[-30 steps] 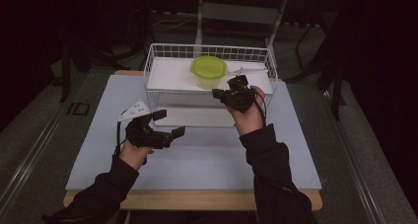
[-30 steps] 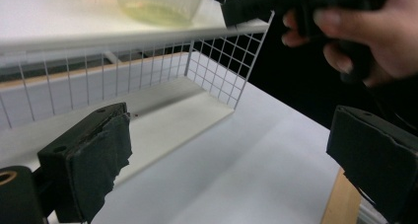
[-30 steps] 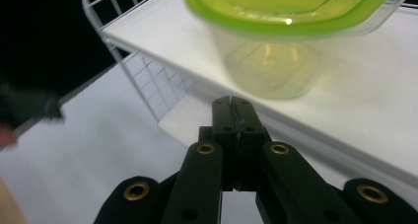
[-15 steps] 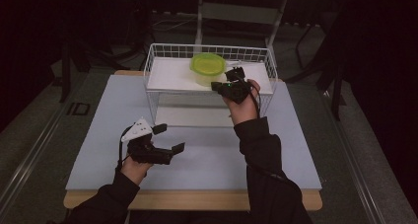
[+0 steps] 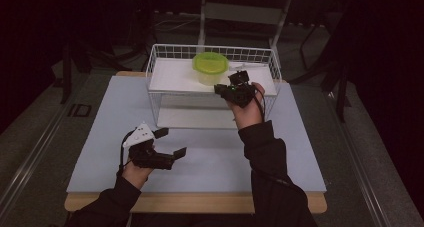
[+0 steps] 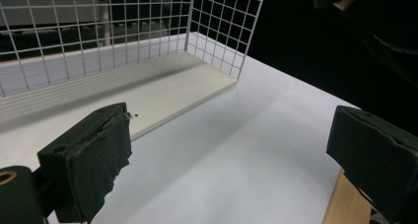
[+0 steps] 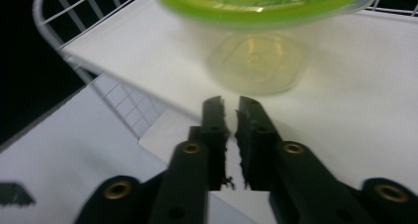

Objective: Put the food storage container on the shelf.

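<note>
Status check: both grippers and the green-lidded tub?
Right gripper shut, empty, just short of the tub on the rack's upper shelf. Left gripper open, low over table. Nothing between.

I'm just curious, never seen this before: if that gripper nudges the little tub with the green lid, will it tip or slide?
The tub looks like thin clear plastic and seems empty, so probably light. Its lid is wider than its base, so a high push might tip it; a low one would likely slide it on the smooth white shelf. The right gripper, nearly shut, sits just short of it.
</note>
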Motion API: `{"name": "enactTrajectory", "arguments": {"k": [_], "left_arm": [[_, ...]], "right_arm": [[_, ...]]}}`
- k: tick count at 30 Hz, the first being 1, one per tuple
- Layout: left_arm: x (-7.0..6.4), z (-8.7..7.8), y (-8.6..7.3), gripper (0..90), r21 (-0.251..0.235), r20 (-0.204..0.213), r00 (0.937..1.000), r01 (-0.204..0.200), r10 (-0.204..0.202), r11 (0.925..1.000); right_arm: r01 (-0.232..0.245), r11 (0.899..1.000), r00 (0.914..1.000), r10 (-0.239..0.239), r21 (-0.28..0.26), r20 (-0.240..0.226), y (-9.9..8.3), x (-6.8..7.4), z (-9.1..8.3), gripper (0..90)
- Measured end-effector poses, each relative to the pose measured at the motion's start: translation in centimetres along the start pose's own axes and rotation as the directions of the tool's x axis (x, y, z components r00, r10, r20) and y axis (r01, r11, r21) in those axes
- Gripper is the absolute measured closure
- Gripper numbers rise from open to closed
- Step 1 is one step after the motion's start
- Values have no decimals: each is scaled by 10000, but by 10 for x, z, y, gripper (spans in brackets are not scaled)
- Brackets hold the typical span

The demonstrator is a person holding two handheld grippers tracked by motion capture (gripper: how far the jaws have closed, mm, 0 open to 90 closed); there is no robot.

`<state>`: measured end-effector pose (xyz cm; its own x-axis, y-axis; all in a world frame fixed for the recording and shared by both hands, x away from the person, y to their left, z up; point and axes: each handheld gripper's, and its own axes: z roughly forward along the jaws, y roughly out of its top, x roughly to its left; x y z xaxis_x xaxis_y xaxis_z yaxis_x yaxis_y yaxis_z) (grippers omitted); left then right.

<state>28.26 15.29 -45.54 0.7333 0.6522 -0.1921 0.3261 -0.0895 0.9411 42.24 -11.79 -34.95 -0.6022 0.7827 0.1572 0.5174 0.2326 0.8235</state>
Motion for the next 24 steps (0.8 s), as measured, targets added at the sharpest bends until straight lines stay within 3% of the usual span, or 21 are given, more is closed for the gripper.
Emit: {"name": "enactTrajectory", "arguments": {"k": [4,9,12,16,18,22,24], "left_arm": [[-1,1,0,27,-47,-61,9999,-145,145,9999],[-2,-1,-1,27,-218,-14,9995,-313,313,9993],[-2,-2,-1,28,-295,-72,9994,-335,333,9990],[-3,-3,-2,27,-310,-81,9988,-490,487,9983],[-4,-3,-3,28,-309,-102,9982,-597,595,9977],[-5,-4,-5,28,-320,-15,9979,-652,652,9974],[-5,-4,-6,27,-233,-12,9973,-731,731,9971]], "right_arm": [[571,9982,9981,-576,-202,-239,-11,12,-13,686],[914,9949,9930,-943,-417,-712,-31,25,-29,480],[1233,9911,9836,-1288,-499,-1265,-46,32,-36,365],[1758,9833,9703,-1811,-470,-1603,-71,40,-39,189],[1860,9816,9693,-1904,-426,-1556,-83,42,-40,169],[1765,9823,9643,-1853,-621,-1894,-99,39,-42,139],[1645,9836,9683,-1752,-734,-1779,-107,35,-43,140]]}}
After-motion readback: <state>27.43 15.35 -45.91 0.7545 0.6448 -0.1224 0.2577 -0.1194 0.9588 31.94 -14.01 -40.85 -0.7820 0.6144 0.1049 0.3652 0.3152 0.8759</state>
